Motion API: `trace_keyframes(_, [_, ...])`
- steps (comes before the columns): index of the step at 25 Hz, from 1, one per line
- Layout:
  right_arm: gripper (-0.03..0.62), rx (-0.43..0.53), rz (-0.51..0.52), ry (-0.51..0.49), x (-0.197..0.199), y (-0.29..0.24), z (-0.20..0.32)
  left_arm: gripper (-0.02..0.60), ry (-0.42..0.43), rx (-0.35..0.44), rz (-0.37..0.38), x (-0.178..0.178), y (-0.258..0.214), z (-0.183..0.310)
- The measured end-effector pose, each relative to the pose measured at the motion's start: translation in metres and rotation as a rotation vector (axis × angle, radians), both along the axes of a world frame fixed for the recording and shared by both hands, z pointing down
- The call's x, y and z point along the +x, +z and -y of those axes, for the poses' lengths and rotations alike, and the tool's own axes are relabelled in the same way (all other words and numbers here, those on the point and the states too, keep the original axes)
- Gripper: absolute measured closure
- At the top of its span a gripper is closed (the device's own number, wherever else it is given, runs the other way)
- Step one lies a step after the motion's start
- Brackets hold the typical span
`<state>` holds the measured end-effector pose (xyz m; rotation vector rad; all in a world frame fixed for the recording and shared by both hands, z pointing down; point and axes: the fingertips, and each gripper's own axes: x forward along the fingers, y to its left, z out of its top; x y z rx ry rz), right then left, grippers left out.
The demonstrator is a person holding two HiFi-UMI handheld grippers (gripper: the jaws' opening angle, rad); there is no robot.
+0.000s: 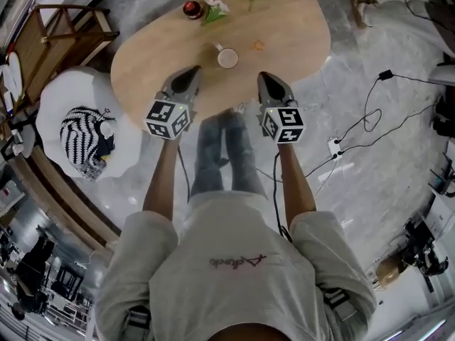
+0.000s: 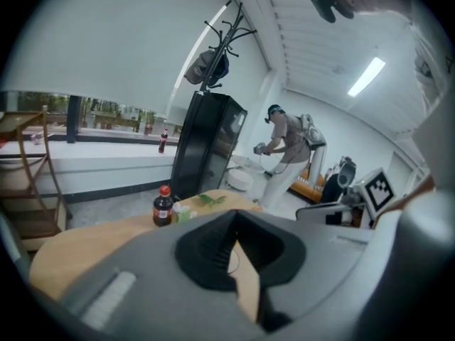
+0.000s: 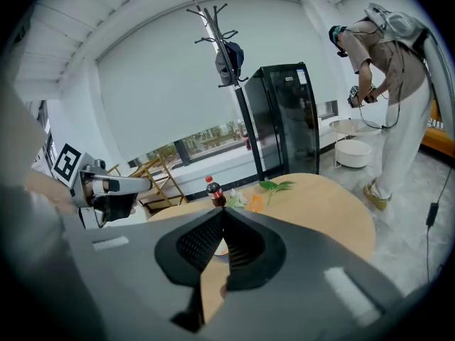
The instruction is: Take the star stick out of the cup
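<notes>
So the cup [image 1: 227, 57] sits about mid-table [image 1: 298, 41], and the little orange star stick [image 1: 259, 45] isn't poking out of it. It looks like it's lying flat on the wood just to the right of the cup, not touching it. The stick part is too small to make out, only the star shape shows. In the right gripper view the same orange bit [image 3: 254, 203] turns up beyond the cup, next to the green leaf sprig [image 3: 276, 186].

Both tongs are parked on the person's side of the cup, well short of it. The left gripper [image 1: 190, 73] is to the cup's near-left and the right gripper [image 1: 264, 79] to its near-right. Each gripper's own view shows the jaw tips pressed together with nothing pinched, left [image 2: 235, 215] and right [image 3: 222, 213] alike.

Going by that, the pull-out itself seems done and what's left is basically holding off. To do that well, the person should keep both tongs low-key and on the near side of the cup, since a sideways swing could clip it. If the star does need another grab, the right one is closer. Its jaws would have to spread before coming down, then close on the stick rather than the star. The cola bottle [image 1: 192, 8] far behind the cup isn't in the way.
</notes>
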<state>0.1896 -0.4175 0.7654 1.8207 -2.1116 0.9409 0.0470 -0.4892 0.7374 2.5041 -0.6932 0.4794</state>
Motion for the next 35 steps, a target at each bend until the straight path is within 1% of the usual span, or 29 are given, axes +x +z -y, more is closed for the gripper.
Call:
trace_keyframes(7, [0.589,-0.033,0.017,0.023,0.001,0.043,-0.010,0.581,-0.001,-0.044,0.013,-0.004,0.046,-0.004])
trace_keyframes(16, [0.589,-0.072,0.034,0.033,-0.003,0.071,-0.021,0.581,0.006,-0.057,0.016,0.005,0.063,-0.003])
trace_keyframes(24, [0.589,-0.075,0.064,0.070,0.003,0.089,0.001,0.581,-0.001,-0.067,0.022,0.004,0.071,-0.001])
trace_keyframes(30, [0.587,-0.086,0.095,0.086,0.003,0.111,0.027,0.581,-0.014,-0.075,0.020,0.001,0.077,-0.003])
trace_keyframes(31, [0.582,-0.092,0.105,0.087,0.003,0.115,0.032,0.580,-0.016,-0.078,0.019,0.001,0.078,-0.003])
trace_keyframes(33, [0.547,-0.101,0.128,0.084,0.001,0.124,0.041,0.581,-0.019,-0.084,0.016,-0.001,0.080,-0.004])
trace_keyframes(35, [0.529,-0.099,0.151,0.094,0.002,0.129,0.051,0.581,-0.023,-0.089,0.012,-0.003,0.083,-0.004])
